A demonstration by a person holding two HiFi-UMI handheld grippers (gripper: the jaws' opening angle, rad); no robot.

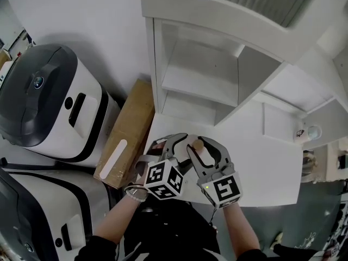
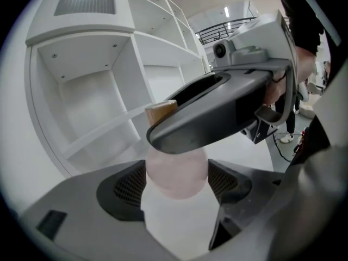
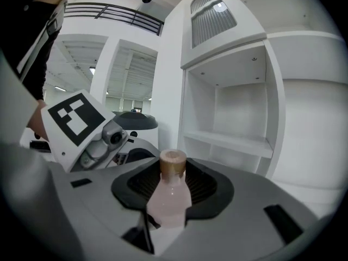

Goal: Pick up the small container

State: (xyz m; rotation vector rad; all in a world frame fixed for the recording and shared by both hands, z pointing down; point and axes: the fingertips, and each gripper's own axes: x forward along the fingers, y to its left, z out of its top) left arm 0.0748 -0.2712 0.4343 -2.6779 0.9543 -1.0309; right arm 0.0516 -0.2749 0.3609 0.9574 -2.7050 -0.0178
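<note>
The white tabletop (image 1: 272, 173) carries a white shelf unit (image 1: 201, 75) standing along its far edge.

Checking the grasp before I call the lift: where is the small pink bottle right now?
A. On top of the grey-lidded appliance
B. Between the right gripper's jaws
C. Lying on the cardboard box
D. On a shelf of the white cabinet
B: the right gripper view shows the small pink bottle upright in the right gripper, a pad against each side of its body and its tan cap above them.
</note>
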